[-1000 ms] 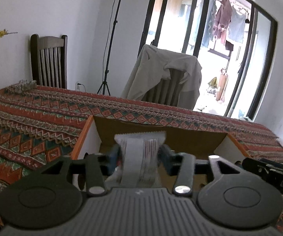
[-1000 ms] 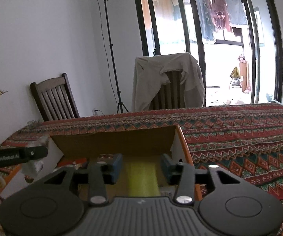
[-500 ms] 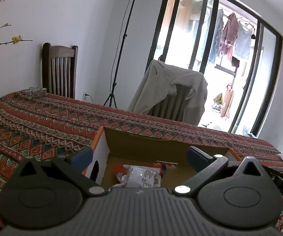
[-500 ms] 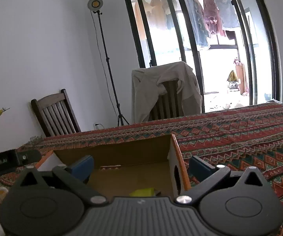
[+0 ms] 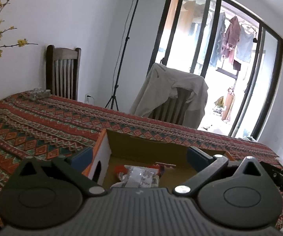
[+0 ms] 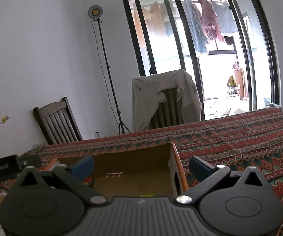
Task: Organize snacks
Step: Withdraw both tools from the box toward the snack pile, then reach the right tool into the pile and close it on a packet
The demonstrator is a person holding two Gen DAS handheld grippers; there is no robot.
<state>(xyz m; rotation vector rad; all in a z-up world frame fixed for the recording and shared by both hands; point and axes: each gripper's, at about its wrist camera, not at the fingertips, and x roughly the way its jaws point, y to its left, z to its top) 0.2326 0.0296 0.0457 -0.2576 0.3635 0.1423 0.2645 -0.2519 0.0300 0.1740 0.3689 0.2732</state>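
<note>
A: Where do the snacks lie from each gripper?

B: In the left wrist view the left gripper [image 5: 139, 154] stands spread to its widest and holds nothing. Its jaws have just been opening, and the silver-grey snack packet [image 5: 140, 177] lies below and just ahead of them, low centre of the frame, on the floor of the cardboard box [image 5: 147, 144]. A red wrapper [image 5: 120, 169] lies touching its left side.

A: And the right one?

B: The right gripper [image 6: 140, 166] is also wide apart and empty, its jaws having just opened. Only a sliver of a yellow packet [image 6: 148, 194] shows, at the lower centre above the gripper body, inside the same box.

A: Which way does the grey packet run?

B: Its long axis seems to run left to right across the frame, roughly along the line between the fingertips, so a re-grip would need a wrist roll, I judge. Which end is its top I cannot tell. The yellow packet's axis is hidden.

A: Which hand is nearer each?

B: The left for the grey packet, the right for the yellow.
</note>
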